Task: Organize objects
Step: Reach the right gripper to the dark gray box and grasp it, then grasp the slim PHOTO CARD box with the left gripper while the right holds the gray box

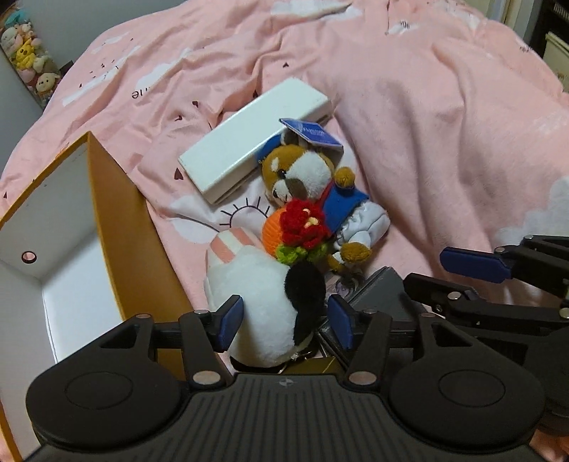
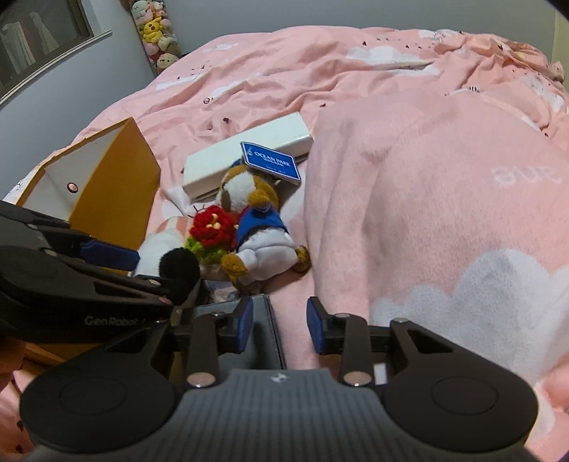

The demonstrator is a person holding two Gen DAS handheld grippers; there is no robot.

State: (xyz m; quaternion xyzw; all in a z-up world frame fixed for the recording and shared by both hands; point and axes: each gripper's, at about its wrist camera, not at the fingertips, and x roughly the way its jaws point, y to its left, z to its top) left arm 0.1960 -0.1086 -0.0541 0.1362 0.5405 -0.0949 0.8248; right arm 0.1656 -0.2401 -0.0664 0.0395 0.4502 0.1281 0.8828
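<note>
Lying on a bed under a pink duvet printed with white clouds and small hearts, a cluster of toys sits between an open orange box with a white inside and a long white case. The brown-and-white plush dog wears a blue vest and a blue mortarboard whose top reads "OCEAN PARK" in white letters, legible in the right wrist view. Against its front rests a crocheted red flower with green leaves and an orange ball. Nearest the left camera is a white plush toy with a black patch and pink-striped ears.

The left tongs straddle that white plush with their blue pads on either side; I cannot tell whether the pads press on it. The right tongs stand narrowly apart with nothing gripped, poised over the edge of a dark flat case on the duvet. The left tongs' body, seen from the right wrist, bears the words "Gen Robot". Part of a printed word ending "ie" shows on the duvet. Stuffed toys hang in a column by the grey wall.
</note>
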